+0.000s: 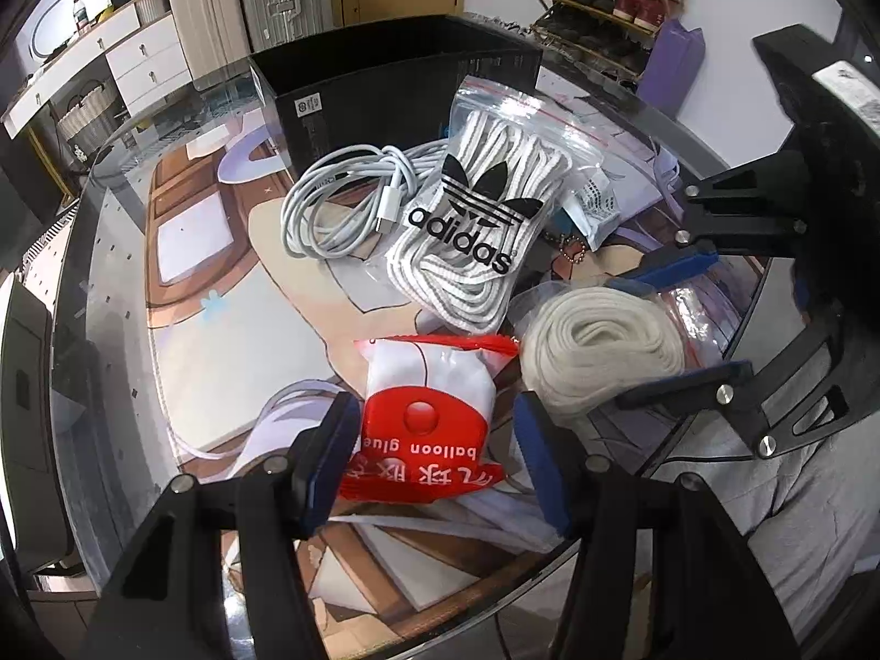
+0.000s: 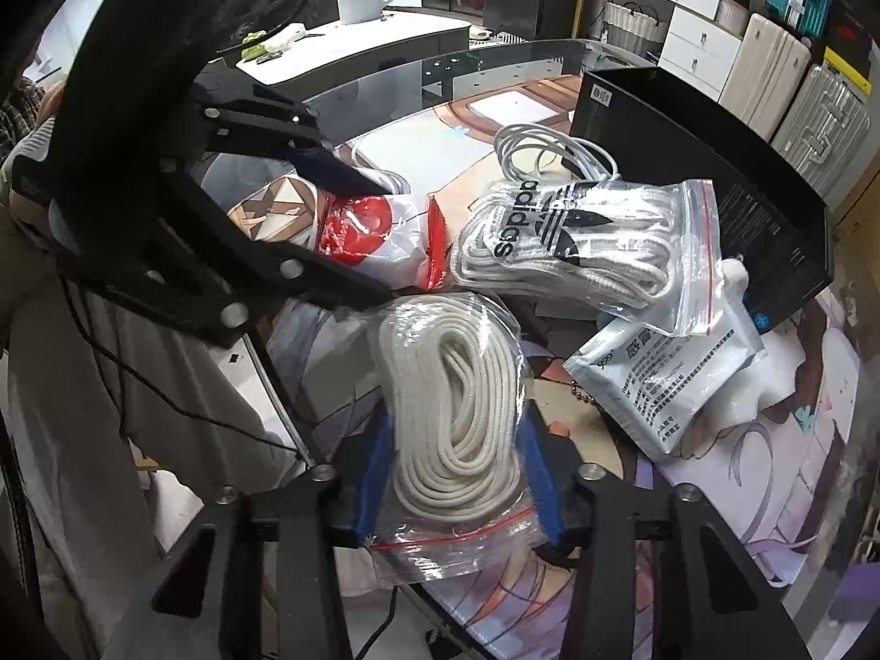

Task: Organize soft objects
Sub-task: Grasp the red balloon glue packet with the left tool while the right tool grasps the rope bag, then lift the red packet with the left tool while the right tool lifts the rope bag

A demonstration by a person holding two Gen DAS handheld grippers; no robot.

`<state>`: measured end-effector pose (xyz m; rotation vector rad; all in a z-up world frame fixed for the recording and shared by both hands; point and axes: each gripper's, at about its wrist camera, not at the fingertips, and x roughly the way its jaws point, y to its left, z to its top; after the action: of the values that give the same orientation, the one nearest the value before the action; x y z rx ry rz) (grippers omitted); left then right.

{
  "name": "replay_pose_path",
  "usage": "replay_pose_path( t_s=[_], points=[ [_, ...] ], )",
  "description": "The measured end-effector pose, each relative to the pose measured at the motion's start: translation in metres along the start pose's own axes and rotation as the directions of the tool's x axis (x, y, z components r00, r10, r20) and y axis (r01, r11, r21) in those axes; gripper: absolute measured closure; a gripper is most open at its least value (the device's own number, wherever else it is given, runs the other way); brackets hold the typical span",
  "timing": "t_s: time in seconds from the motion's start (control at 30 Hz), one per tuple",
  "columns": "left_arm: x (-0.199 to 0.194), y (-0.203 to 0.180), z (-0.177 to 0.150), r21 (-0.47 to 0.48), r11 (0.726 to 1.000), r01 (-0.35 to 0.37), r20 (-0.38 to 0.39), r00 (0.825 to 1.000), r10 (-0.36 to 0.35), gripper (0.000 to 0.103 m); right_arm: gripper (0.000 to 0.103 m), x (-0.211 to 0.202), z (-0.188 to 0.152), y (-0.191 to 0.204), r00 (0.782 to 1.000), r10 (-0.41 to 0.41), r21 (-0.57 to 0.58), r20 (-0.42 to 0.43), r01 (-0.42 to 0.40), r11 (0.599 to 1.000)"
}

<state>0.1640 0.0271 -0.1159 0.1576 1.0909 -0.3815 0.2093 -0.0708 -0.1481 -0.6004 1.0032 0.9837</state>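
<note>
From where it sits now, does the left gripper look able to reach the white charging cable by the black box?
Probably yes, though not directly. The left gripper straddles the balloon glue packet, fingers open. The white charging cable lies beyond on the table, uncovered on the near side; the adidas lace bag overlaps only its right edge.

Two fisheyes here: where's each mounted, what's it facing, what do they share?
Left wrist: on the left tool, looking forward along its fingers at the glue pack between them; own fingers show, right tool enters at the right.
Right wrist: on the right tool, looking forward at the rope bag between its fingers; left tool at the left.
Shared: glue pack, rope bag, adidas bag, cable, black box, table.
</note>
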Motion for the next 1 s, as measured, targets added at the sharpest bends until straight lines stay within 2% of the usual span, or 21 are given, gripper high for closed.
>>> replay_pose_path(
  t_s=[0.03, 0.33, 0.63, 0.83, 1.0],
  points=[
    [0.001, -0.001, 0.0, 0.004, 1.0, -0.001, -0.004, 1.0, 0.001, 0.059, 0.063, -0.001, 0.0, 0.0, 1.0, 0.0, 0.0, 0.001, 0.0, 1.0],
    [-0.007, -0.005, 0.004, 0.012, 1.0, -0.001, 0.016, 1.0, 0.001, 0.061, 0.067, -0.02, -0.004, -0.003, 0.999, 0.001, 0.022, 0.043, -0.002, 1.0],
    [-0.039, -0.008, 0.01, 0.0, 1.0, -0.005, 0.125, 0.992, 0.005, 0.061, 0.067, -0.057, -0.004, -0.004, 0.99, -0.004, 0.051, 0.141, -0.003, 0.999],
    [-0.06, -0.007, 0.02, -0.015, 1.0, -0.015, 0.216, 0.976, 0.018, 0.061, 0.067, -0.086, -0.003, -0.008, 0.975, -0.042, 0.084, 0.22, 0.024, 0.996],
    [-0.08, -0.014, 0.032, -0.022, 0.998, -0.059, 0.305, 0.95, 0.063, 0.061, 0.067, -0.115, -0.001, -0.016, 0.945, -0.108, 0.137, 0.31, 0.068, 0.988]
  ],
)
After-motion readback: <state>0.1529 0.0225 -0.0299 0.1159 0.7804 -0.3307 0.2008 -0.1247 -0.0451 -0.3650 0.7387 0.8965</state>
